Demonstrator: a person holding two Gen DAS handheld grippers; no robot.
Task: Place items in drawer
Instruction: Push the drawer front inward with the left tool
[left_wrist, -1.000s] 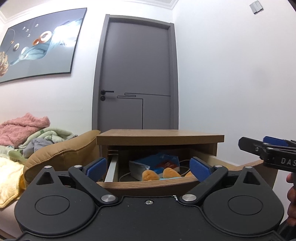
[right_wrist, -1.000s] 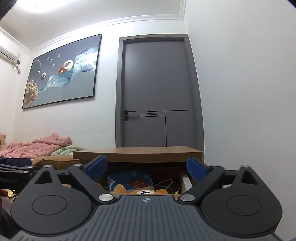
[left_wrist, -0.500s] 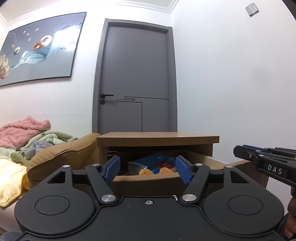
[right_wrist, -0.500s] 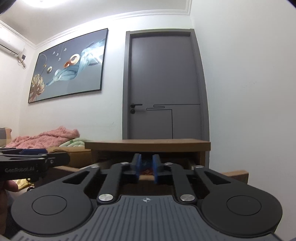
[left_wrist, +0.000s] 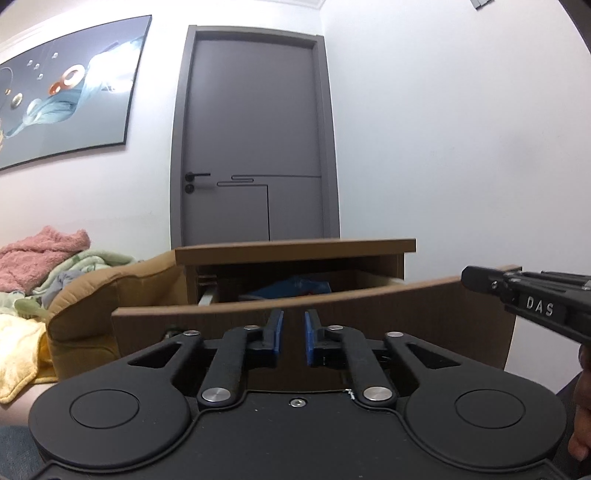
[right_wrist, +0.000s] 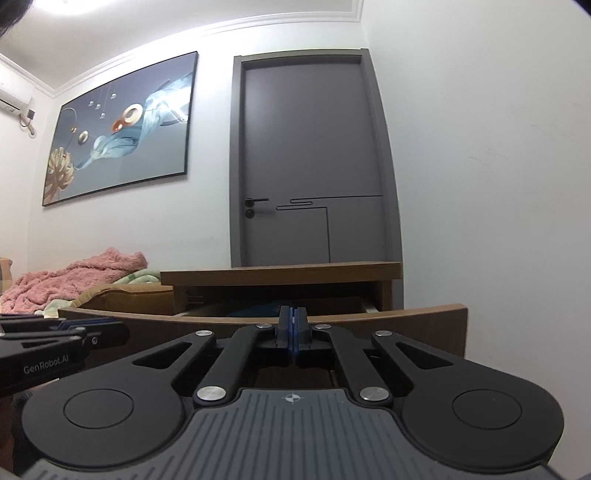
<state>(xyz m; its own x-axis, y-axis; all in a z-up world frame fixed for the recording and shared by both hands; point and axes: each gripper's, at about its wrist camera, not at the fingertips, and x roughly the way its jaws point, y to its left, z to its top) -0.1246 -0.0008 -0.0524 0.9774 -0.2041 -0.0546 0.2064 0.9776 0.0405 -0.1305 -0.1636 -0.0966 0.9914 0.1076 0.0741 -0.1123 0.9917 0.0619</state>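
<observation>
My left gripper (left_wrist: 293, 334) sits low before the drawer (left_wrist: 369, 306), pads a narrow gap apart, empty. Drawer pulled out of the nightstand (left_wrist: 295, 249), front running left-right, blue pack (left_wrist: 295, 288) inside. My right gripper (right_wrist: 293, 326) is pressed together, empty.

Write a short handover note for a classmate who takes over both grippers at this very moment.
Left gripper: fingers nearly together, a small gap, holding nothing.
Right gripper: shut, empty.
Both sit low, facing the drawer front.
The drawer under the nightstand top is open; a blue packet lies inside.
Done: items appear to be in.
Left: probably push the drawer shut.
</observation>
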